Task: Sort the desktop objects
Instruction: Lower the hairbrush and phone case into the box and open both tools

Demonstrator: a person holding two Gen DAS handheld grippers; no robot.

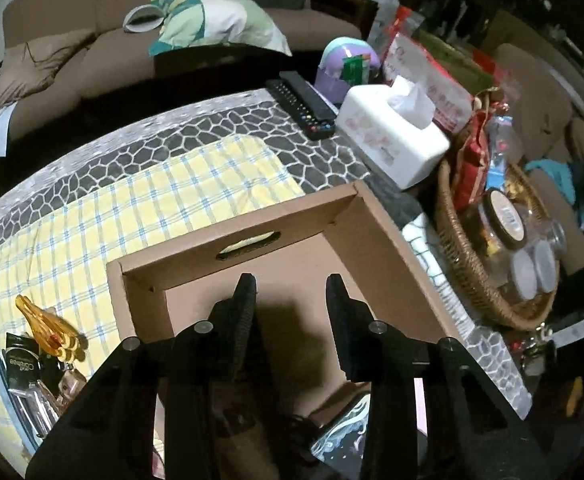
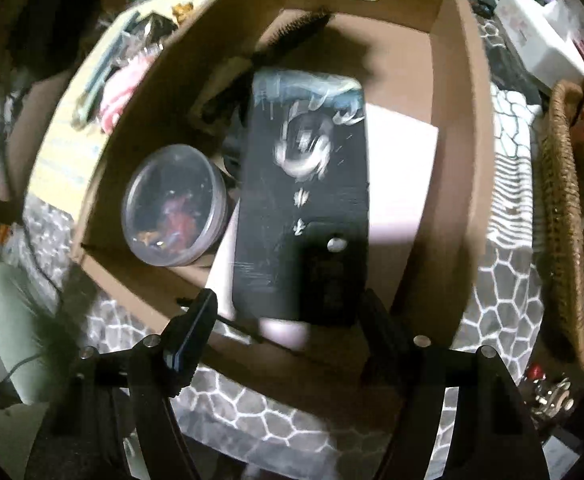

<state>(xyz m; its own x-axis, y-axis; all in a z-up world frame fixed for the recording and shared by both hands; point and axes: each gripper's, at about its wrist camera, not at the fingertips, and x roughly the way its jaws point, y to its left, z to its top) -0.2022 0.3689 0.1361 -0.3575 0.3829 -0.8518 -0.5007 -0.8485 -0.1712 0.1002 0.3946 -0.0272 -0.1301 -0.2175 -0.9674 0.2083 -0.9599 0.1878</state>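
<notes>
On the far left of the surface [image 1: 196,128], on the yellow checked cloth [image 1: 140,208], we still have a small heap to sort: an orange hair clip [image 1: 48,332], a dark packet [image 1: 22,360] and a small bottle [image 1: 70,384]. Just right of them stands the cardboard box [image 1: 384,232], where the sorted things go. Our left gripper [image 1: 290,296] hangs over its bare far half, fingers spread and holding nothing.

In the right wrist view the box already holds a round clear tub [image 2: 174,204] at the left, a black brush [image 2: 292,32] at the far end, and a black patterned case [image 2: 304,184] lying on something pale. Our right gripper [image 2: 288,312] hovers above the near end of that case, fingers wide apart and, as far as the blur lets us tell, not touching it.

Further right sit a remote [image 1: 302,108], a tissue box [image 1: 392,132] and a wicker basket [image 1: 456,248] full of jars. We judge the sorting partly done.
</notes>
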